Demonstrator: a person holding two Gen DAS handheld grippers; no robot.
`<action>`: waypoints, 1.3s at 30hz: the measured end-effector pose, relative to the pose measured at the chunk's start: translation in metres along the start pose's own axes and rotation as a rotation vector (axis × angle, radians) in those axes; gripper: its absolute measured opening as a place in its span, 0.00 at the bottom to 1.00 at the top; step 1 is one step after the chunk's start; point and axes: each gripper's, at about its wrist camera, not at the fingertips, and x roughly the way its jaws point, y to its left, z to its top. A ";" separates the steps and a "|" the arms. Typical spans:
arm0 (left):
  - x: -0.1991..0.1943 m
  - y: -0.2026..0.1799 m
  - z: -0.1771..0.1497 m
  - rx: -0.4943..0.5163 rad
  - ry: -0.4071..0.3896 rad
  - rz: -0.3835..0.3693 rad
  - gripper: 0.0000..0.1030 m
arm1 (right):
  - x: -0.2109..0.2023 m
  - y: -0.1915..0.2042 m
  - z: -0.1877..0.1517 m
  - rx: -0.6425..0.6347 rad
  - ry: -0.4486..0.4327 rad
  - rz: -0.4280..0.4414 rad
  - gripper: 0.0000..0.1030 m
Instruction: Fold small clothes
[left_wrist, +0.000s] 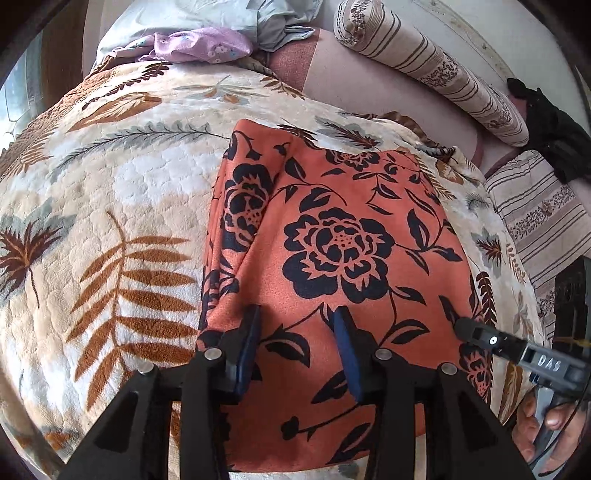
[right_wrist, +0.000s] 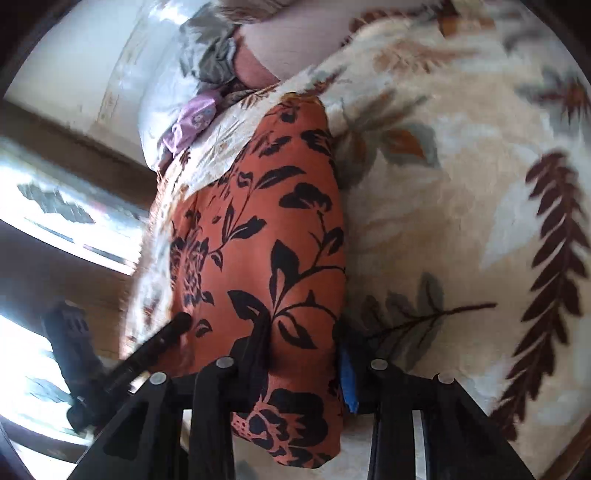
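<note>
Bed: a blanket (left_wrist: 122, 192) with a cream ground and brown and grey leaf print covers most of it; a bare pinkish sheet (left_wrist: 373, 92) shows past its far edge.
Cloth: an orange garment (left_wrist: 332, 229) printed with black roses lies flat on the blanket, folded into a long panel. In the left wrist view its long axis runs from the near edge away toward the far end of the bed, narrowing a little at the far end. A lengthwise fold ridge runs along its left part, with extra layers stacked at that side.
Bolster: a striped roll (left_wrist: 432, 70) lies slantwise on the sheet at the far right, well apart from the cloth; a second striped cushion (left_wrist: 535, 210) sits nearer, at the right edge.
Pile: pale grey-blue clothes (left_wrist: 266, 22) and a lilac printed piece (left_wrist: 203, 46) lie bunched at the far end of the bed, apart from the cloth.
Dark item: something black (left_wrist: 546, 122) lies at the far right by the bolster; too dark to identify.
Left claw (left_wrist: 297, 350): jaws wide apart above the near end of the cloth, blue pads facing each other, nothing gripped between them.
Right claw (right_wrist: 304, 354): the view is blurred. Jaws stand apart with the near end of the cloth (right_wrist: 266, 236) lying between them; the cloth stretches away from the camera. Whether the pads press the fabric I cannot tell. Seen from the left wrist, its tip (left_wrist: 469, 328) rests at the cloth's right edge, close to the left claw.
</note>
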 end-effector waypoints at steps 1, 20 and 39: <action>0.000 0.003 0.000 -0.010 -0.004 -0.017 0.41 | 0.007 0.006 -0.004 -0.050 0.014 -0.052 0.33; -0.003 0.006 -0.004 -0.005 -0.026 -0.042 0.41 | 0.028 0.022 0.035 -0.074 -0.010 -0.068 0.33; -0.014 0.012 -0.002 -0.055 -0.039 -0.080 0.41 | 0.047 -0.018 0.068 0.204 -0.026 0.042 0.40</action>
